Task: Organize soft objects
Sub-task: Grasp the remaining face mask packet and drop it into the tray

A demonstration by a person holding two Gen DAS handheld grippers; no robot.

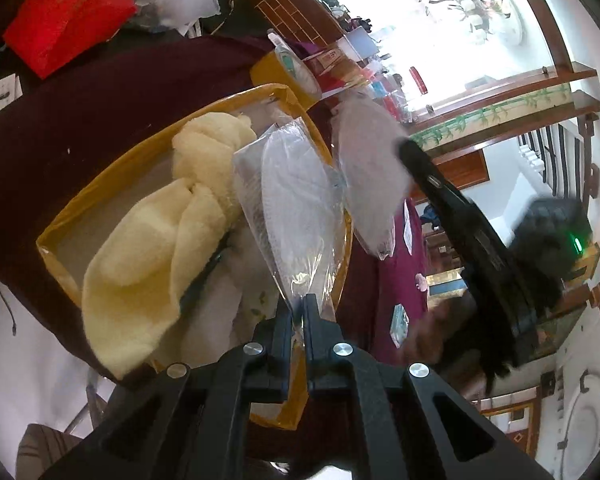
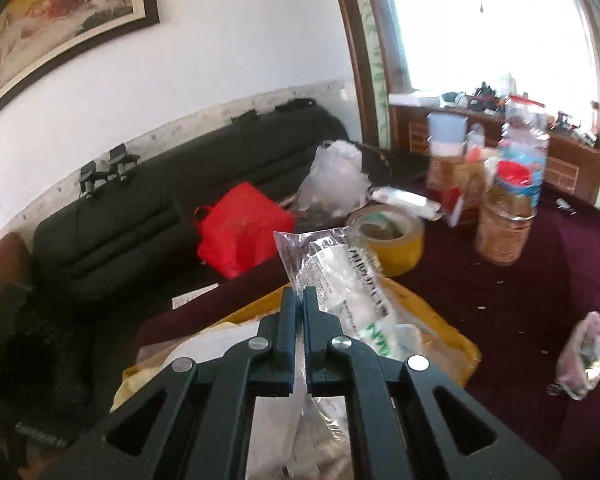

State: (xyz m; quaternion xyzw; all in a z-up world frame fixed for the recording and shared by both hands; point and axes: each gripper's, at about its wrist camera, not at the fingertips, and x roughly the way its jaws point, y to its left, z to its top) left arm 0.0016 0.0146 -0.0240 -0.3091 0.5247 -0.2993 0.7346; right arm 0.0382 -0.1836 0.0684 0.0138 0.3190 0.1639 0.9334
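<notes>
Both grippers, L (image 1: 299, 306) & R (image 2: 299, 298), clamp clear-wrapped packs (image 1: 296, 200) (image 2: 332, 280), prob. masks, above yellow box (image 1: 140, 164).

Bright window (image 2: 496, 24) — black sofa (image 2: 148, 208)

Your left wrist camera looks steeply down along its fingers, close above the yellow-rimmed cardboard box (image 1: 288, 98) on the maroon-clothed table (image 1: 100, 120). Your right wrist camera faces across the same table toward the black sofa (image 2: 140, 216). Both views share the box, the red bag (image 1: 68, 16) and the yellow tape roll (image 2: 396, 236).
</notes>
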